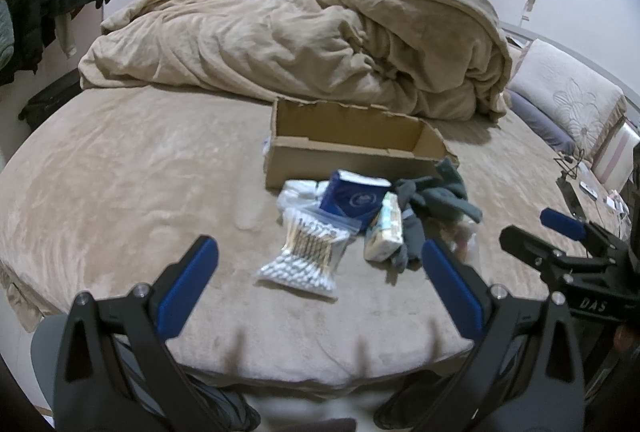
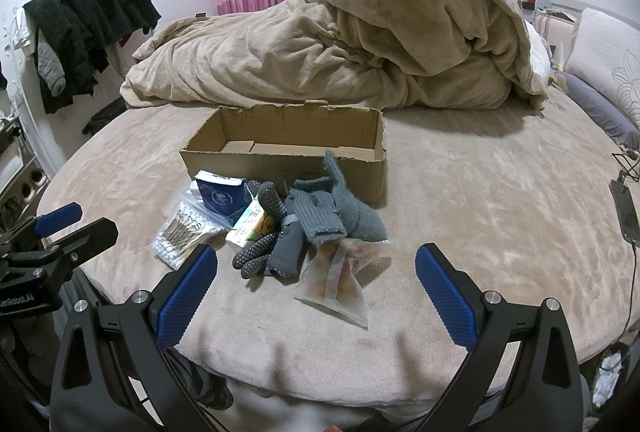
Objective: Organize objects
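Grippers hovered wide open above cluttered bed.
Left gripper (image 1: pixel 320 274) and right gripper (image 2: pixel 316 278) held nothing; nearest lay the clear cotton-swab bag (image 1: pixel 304 252), then grey knitted gloves (image 2: pixel 340 211), then the empty brown cardboard box (image 2: pixel 288 147). Slippery plastic might slide from the pads.

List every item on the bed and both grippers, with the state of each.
cardboard box: open-topped, looks empty
cotton swab bag: sealed, lying flat
blue packet: propped against the box
tissue pack: lying beside the blue packet
grey socks: heaped, loose
clear snack bag: lying flat, nearest
duvet: bunched up
left gripper: open, empty
right gripper: open, empty
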Action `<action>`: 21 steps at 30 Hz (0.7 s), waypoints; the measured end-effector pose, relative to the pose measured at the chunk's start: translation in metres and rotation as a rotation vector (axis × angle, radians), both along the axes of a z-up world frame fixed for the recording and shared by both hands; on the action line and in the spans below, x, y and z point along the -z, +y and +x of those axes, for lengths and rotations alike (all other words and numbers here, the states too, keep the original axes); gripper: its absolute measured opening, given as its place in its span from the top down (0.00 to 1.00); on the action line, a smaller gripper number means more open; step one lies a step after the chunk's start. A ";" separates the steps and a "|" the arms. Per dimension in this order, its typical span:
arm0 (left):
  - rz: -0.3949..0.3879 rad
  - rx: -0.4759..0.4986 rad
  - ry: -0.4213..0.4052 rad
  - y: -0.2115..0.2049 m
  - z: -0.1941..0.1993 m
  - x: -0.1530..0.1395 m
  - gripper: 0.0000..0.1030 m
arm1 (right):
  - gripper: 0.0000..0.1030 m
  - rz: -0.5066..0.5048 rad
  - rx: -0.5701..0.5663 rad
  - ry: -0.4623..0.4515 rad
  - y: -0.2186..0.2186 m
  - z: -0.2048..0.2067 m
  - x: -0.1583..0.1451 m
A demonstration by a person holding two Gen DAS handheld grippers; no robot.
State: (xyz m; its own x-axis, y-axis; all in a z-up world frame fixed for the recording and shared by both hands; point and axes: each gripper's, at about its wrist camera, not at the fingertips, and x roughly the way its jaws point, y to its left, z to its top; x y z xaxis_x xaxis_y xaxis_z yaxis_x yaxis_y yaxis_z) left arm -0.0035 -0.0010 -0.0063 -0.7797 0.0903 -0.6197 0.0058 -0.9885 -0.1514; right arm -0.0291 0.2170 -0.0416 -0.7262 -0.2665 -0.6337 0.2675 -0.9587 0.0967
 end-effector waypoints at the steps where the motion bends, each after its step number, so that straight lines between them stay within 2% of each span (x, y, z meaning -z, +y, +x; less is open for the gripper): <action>1: 0.000 0.000 0.001 0.000 0.000 0.000 0.00 | 0.02 0.000 -0.001 0.000 0.000 0.000 0.000; 12: -0.009 0.002 -0.005 -0.004 -0.009 0.004 0.01 | 0.02 0.004 0.004 -0.012 -0.001 -0.008 0.000; 21: -0.026 0.037 -0.090 -0.006 -0.048 0.046 0.01 | 0.02 0.037 0.032 -0.044 0.002 -0.031 0.031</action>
